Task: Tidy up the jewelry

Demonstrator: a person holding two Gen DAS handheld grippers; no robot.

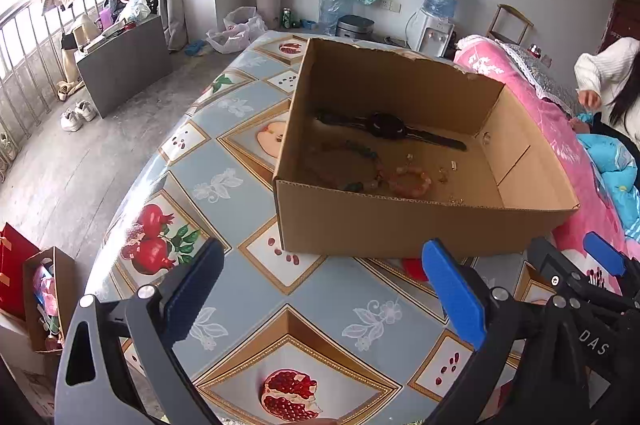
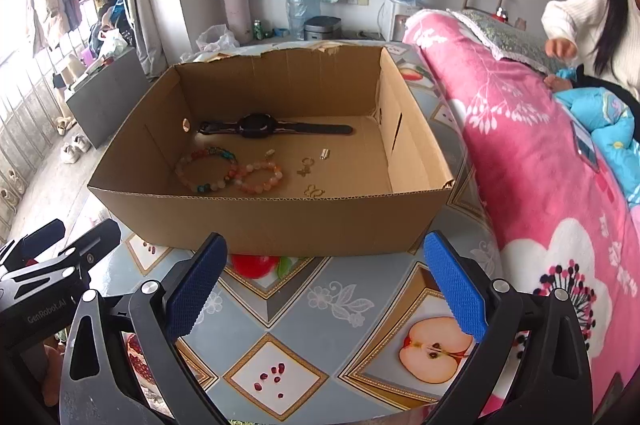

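Observation:
An open cardboard box [image 2: 272,221] [image 1: 400,229] stands on the table. Inside lie a black watch [image 2: 256,126] [image 1: 386,125], a multicoloured bead bracelet [image 2: 206,169] [image 1: 352,161], an orange bead bracelet [image 2: 258,177] [image 1: 410,181] and several small gold and silver pieces [image 2: 308,167] [image 1: 448,173]. My left gripper [image 1: 324,285] is open and empty, short of the box's near wall. My right gripper [image 2: 324,285] is also open and empty in front of the box. Each gripper shows at the edge of the other's view.
The table [image 2: 340,305] wears a fruit-patterned cloth. A pink quilt [image 2: 540,165] lies along the right side, with a person in a white sweater [image 2: 588,21] behind it. Left of the table are a floor, shoes [image 1: 78,111] and a box of clutter [image 1: 44,301].

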